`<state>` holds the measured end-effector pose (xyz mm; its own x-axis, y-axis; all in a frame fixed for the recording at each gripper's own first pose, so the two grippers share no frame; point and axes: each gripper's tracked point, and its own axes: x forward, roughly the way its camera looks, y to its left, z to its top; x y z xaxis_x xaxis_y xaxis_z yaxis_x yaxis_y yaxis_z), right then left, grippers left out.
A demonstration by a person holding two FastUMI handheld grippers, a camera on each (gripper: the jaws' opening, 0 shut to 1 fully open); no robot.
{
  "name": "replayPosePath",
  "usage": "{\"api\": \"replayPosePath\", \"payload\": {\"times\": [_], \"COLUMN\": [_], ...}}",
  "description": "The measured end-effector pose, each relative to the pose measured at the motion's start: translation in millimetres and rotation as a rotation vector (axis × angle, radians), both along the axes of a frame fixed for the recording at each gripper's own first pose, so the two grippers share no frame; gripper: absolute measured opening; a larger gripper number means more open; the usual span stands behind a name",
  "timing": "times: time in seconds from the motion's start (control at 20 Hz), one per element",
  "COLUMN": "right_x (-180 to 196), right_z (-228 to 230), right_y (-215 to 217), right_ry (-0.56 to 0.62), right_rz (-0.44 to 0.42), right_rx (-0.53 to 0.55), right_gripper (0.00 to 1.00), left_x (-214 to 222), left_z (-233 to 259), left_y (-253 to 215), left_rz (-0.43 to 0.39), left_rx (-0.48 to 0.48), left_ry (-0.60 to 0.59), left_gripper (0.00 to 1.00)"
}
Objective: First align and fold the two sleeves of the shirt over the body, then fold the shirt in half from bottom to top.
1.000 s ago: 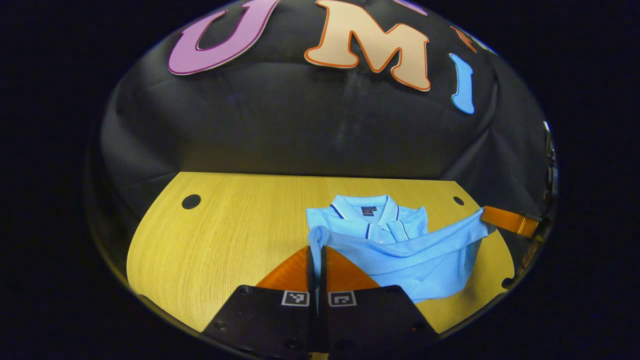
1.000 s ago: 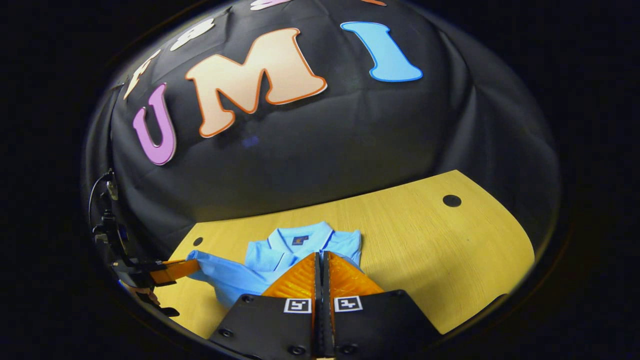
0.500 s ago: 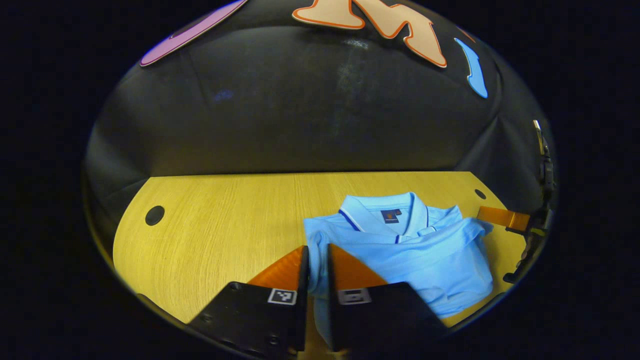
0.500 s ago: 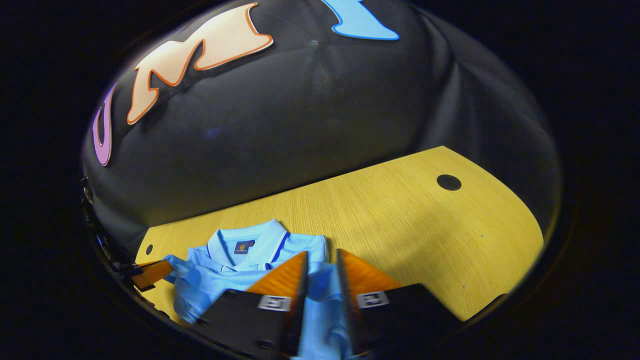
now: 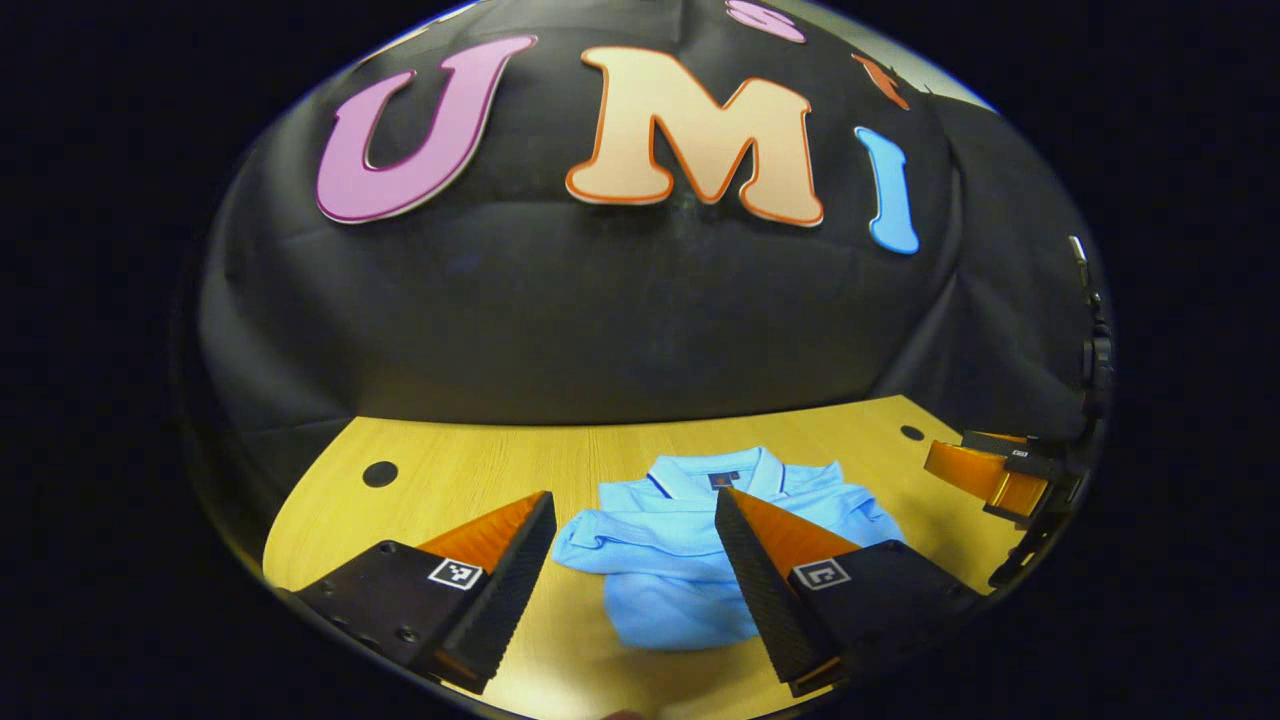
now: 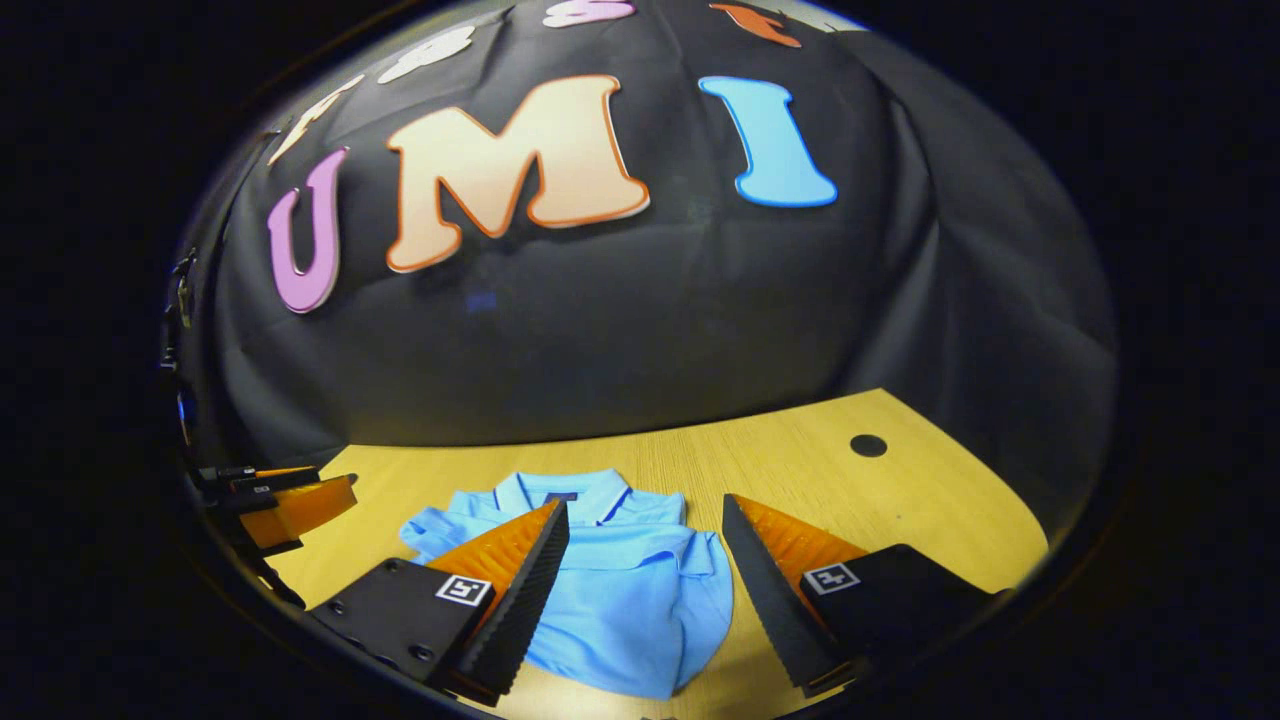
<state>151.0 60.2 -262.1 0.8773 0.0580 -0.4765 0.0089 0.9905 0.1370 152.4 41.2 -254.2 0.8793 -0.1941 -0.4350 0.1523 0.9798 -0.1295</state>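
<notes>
The folded shirt [image 5: 690, 560] lay on the counter [image 5: 450, 480] just ahead of both tools, collar pointing away (toward the wall). Left tool [image 5: 632, 560] and right tool [image 6: 645, 570] gaped wide, empty.

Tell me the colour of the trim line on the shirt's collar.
Dark blue, a thin line along the light blue shirt's collar; clearest in the left gripper view.

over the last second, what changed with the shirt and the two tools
Both tools let go: the left tool and right tool went from shut on the hem to open and drew back. The shirt now lies folded on the table, collar still at the far end.
</notes>
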Motion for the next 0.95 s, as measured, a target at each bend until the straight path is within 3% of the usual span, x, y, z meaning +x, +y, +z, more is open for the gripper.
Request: {"api": "replayPosePath", "payload": {"times": [0.25, 0.5, 0.95], "right_x": [-73.5, -140.4, -166.3], "right_z": [78.1, 112.2, 149.8], "right_y": [1.6, 5.9, 7.6], "right_ry": [-0.138, -0.192, -0.245], "right_rz": [0.057, 0.100, 0.109], "right_rx": [-0.022, -0.039, -0.022], "right_gripper": [0.97, 0.97, 0.97], "left_x": [-67.4, -128.0, -166.0], "left_z": [58.0, 94.8, 131.6], "left_y": [-9.1, -16.6, -5.6], "left_rz": [-0.002, 0.001, 0.030], "left_rx": [0.023, 0.036, 0.019], "left_ry": [-0.096, -0.145, -0.188], "left_gripper": [0.95, 0.95, 0.95]}}
